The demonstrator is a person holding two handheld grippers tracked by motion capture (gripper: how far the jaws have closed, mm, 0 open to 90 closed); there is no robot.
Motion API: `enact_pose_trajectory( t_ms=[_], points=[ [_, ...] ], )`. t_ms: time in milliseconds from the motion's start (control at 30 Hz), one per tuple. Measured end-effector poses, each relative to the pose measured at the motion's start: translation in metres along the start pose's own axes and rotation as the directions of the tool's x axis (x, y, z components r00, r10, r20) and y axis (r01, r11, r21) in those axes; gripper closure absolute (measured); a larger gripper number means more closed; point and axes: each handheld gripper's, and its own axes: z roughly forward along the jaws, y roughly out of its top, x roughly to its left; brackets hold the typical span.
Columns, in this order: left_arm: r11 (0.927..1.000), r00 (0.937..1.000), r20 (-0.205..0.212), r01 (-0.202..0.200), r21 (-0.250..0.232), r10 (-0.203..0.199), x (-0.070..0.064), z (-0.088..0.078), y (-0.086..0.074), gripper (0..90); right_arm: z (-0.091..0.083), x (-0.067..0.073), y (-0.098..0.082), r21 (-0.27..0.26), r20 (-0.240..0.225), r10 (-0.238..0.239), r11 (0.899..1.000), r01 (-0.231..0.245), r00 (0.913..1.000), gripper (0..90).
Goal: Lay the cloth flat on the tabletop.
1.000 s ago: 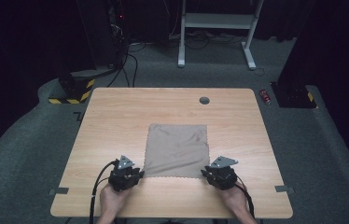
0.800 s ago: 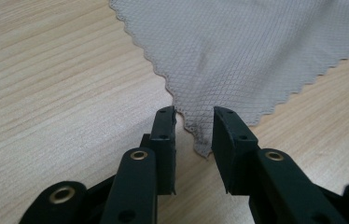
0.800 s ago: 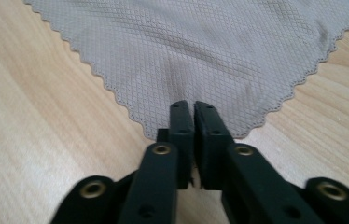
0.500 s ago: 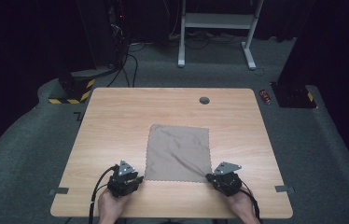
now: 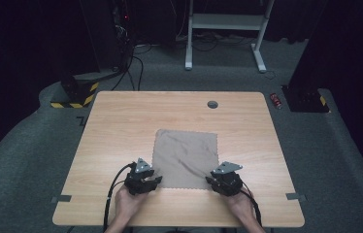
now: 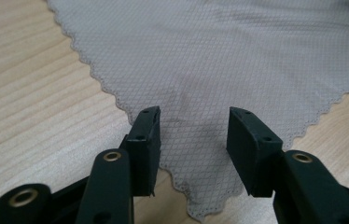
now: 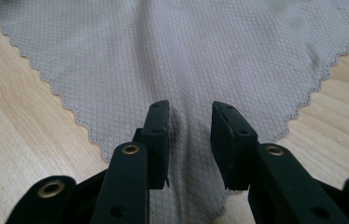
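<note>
Here the grey cloth (image 5: 185, 158) lies flat on the table (image 5: 121, 126), waffle-textured, scalloped edges, faint creases. Left gripper (image 6: 193, 135) and right gripper (image 7: 189, 126) straddle its near corners; jaws have just been opening, released, cloth beneath them, not pinched.

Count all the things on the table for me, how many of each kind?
Cloth: 1
Hand-held grippers: 2, the left hand-held gripper and the right hand-held gripper
Round dark plug in the table: 1
Total: 4
</note>
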Motion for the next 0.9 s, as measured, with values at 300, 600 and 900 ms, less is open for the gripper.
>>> enact_pose_trajectory(
  t_ms=[300, 600, 900],
  points=[
    [0.9984, 0.9975, -0.042, -0.057, 0.003, 0.057, -0.018, -0.008, -0.012, 55.6, -0.010, -0.002, -0.014, -0.020, -0.006, -0.008, 1.000, 0.008, 1.0000, 65.8],
    [0.9988, 0.9994, 0.019, -0.031, 0.039, 0.030, -0.009, -0.008, -0.004, 50.4, -0.012, 0.003, -0.012, -0.013, 0.008, -0.026, 1.000, 0.026, 0.9996, 64.1],
    [0.9969, 0.9970, 0.008, 0.076, 0.019, -0.077, 0.033, 0.007, 0.021, 46.3, 0.001, 0.031, 0.016, -0.081, -0.049, -0.059, 0.995, 0.055, 0.9971, 63.2]
  ],
)
